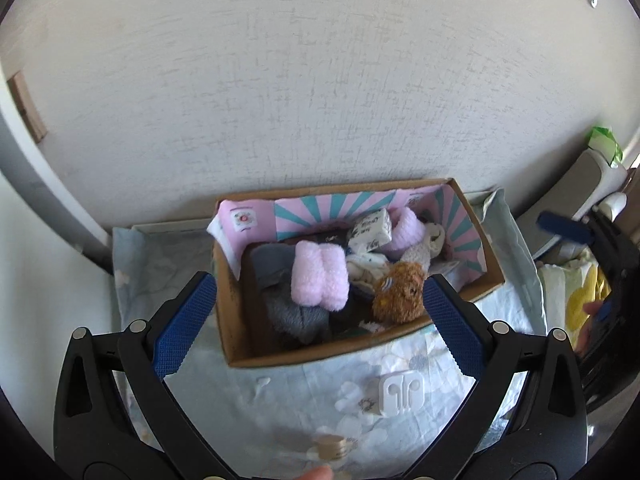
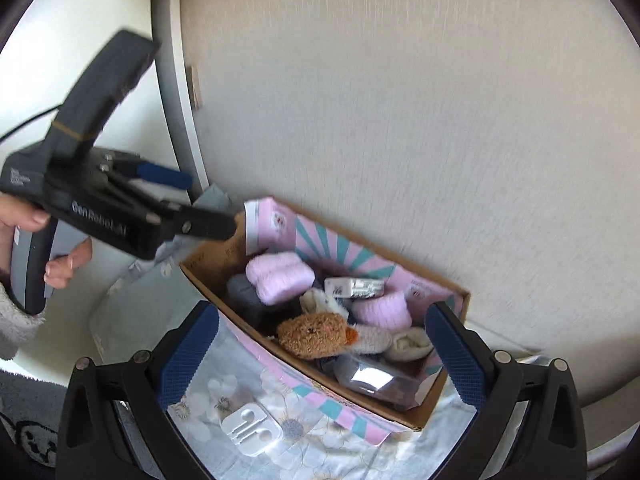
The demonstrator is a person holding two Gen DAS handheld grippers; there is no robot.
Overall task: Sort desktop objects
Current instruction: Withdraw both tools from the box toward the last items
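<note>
A cardboard box (image 1: pixel 240 320) with pink and teal lining stands against the wall on a floral cloth. It holds pink fluffy socks (image 1: pixel 318 276), a brown plush toy (image 1: pixel 400 292), a white printed pack (image 1: pixel 370 230) and grey knitwear (image 1: pixel 296 316). My left gripper (image 1: pixel 320 320) hovers open above the box's near side with nothing between its pads. My right gripper (image 2: pixel 324 356) is open and empty too, above the same box (image 2: pixel 440 396). The plush toy (image 2: pixel 314 334) and a clear plastic case (image 2: pixel 372 378) lie inside. A white earphone case (image 2: pixel 250 428) rests on the cloth in front of the box.
The earphone case (image 1: pixel 400 396) and a blurred small round stack (image 1: pixel 332 446) lie on the cloth near me. A person's hand (image 2: pixel 64 268) holds the left gripper (image 2: pixel 208 202). The right gripper (image 1: pixel 584 270) shows at the right edge. A textured wall (image 1: pixel 320 100) closes off the back.
</note>
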